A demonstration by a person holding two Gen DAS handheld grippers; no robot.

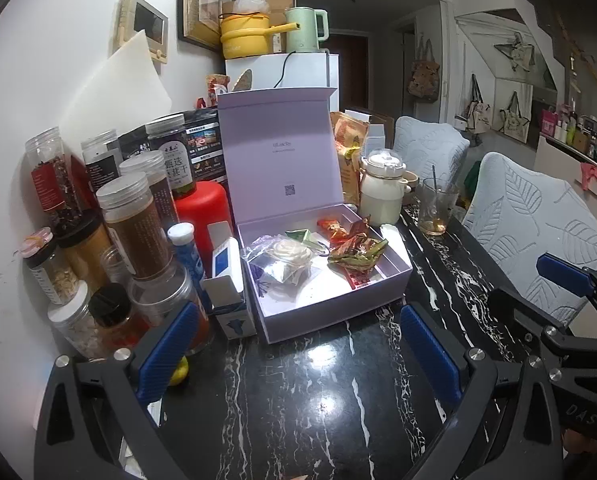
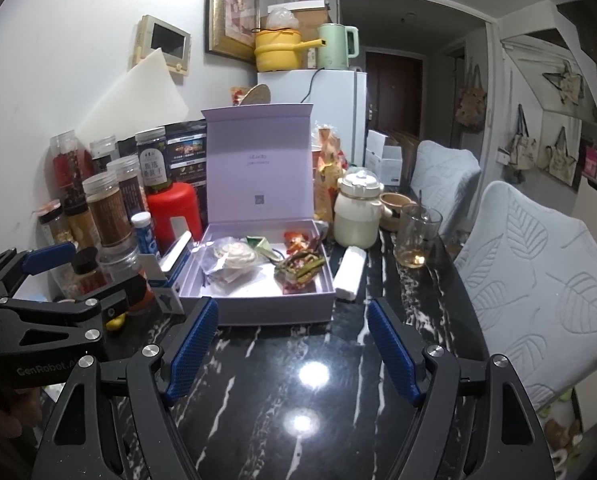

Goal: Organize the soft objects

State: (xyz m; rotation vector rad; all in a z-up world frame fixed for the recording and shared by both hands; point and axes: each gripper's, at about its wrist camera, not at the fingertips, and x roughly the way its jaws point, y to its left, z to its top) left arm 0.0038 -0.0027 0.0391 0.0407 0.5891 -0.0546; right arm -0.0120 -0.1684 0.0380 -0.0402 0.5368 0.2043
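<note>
Dim indoor light – two white glare spots on the glossy tabletop (image 2: 258, 380). Strong fisheye bending with black corners; soft, faintly grainy detail – darker toward the doorway (image 2: 394, 80).

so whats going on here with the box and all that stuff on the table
A person holds a two-finger gripper in each hand over a black marble table. Both the left gripper and the right gripper are open and empty, pointed at an open lilac box with its lid standing up. Inside lie a white rose-shaped item in a clear bag and several crinkly snack wrappers. Nothing is being gripped right now.
</note>
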